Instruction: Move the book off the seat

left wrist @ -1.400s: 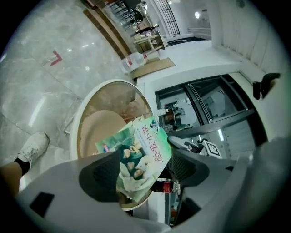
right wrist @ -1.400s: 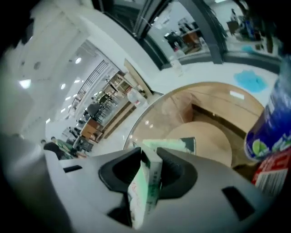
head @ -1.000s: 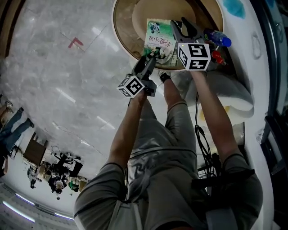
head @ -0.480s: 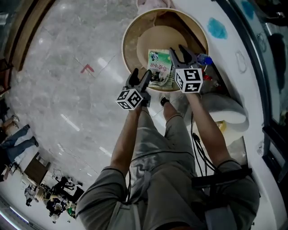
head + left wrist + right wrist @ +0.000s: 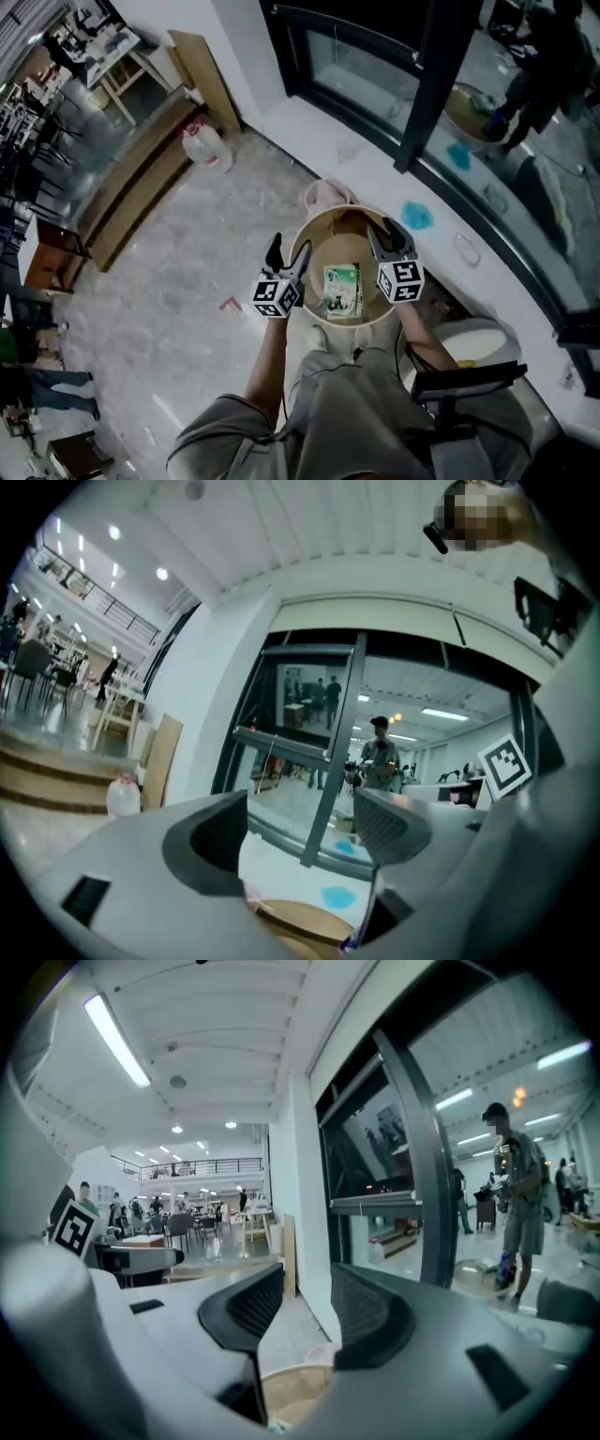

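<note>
The pale stone floor (image 5: 178, 281) spreads below us, and on it stands the round tan seat (image 5: 347, 246). The book (image 5: 343, 291) lies flat on the seat, toward our side, with neither gripper touching it. Our left gripper (image 5: 289, 251) hangs over the seat's left rim, jaws wide and empty. Our right gripper (image 5: 386, 234) hovers over the right rim, jaws narrow and empty. We judge it best to come down low, slip one jaw under the book's edge, and close firmly before lifting.

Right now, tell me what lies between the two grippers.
In the head view, the green book lies flat on the round seat, in the gap between the left gripper and the right gripper. Neither gripper holds it.
</note>
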The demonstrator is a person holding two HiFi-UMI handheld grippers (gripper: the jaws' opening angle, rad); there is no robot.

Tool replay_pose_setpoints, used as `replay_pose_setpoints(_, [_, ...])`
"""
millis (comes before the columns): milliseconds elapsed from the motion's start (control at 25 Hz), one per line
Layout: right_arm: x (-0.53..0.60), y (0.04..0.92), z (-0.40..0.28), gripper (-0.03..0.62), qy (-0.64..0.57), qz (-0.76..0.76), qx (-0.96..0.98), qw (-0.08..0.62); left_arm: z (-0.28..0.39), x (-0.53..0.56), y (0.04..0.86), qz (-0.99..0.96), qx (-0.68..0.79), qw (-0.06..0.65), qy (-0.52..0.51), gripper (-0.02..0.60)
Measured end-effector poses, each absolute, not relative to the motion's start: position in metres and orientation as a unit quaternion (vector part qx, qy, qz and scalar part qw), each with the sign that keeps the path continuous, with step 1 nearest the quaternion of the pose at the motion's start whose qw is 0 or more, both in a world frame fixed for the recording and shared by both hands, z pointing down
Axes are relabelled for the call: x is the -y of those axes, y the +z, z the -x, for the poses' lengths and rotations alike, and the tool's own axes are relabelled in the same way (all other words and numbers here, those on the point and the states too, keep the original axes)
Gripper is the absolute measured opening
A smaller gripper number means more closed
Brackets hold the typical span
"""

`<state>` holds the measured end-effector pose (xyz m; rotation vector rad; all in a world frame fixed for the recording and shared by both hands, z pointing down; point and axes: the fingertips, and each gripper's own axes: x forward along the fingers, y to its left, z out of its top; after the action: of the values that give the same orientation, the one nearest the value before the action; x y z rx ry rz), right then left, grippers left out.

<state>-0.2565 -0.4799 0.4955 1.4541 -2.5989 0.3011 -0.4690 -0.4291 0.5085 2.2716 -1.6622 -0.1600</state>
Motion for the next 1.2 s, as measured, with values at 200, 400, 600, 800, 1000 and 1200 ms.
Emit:
replay_pose_setpoints(200, [0.483, 0.378, 0.231, 0.153, 0.04, -0.508, 0.86, 0.0, 0.478, 0.443, 0.373, -0.809, 0.576, 0.064, -0.097, 0.357])
replay_pose_setpoints(400, [0.479, 0.348, 0.225, 0.153, 0.019, -0.514, 0.857, -0.023, 0.486, 0.447, 0.349, -0.806, 0.581, 0.049, -0.097, 0.357])
replay_pose_setpoints(600, [0.472, 0.353, 0.233, 0.153, 0.025, -0.51, 0.86, -0.019, 0.492, 0.444, 0.349, -0.805, 0.584, 0.056, -0.088, 0.357])
replay_pose_setpoints(800, [0.465, 0.365, 0.24, 0.153, 0.032, -0.503, 0.863, -0.015, 0.499, 0.445, 0.367, -0.787, 0.614, 0.041, -0.031, 0.367])
replay_pose_setpoints(1000, [0.46, 0.369, 0.242, 0.153, 0.035, -0.5, 0.865, -0.013, 0.503, 0.447, 0.362, -0.784, 0.61, 0.069, -0.093, 0.38])
replay_pose_setpoints(1200, [0.438, 0.366, 0.22, 0.153, 0.033, -0.538, 0.842, -0.013, 0.465, 0.441, 0.366, -0.825, 0.555, 0.076, -0.072, 0.38])
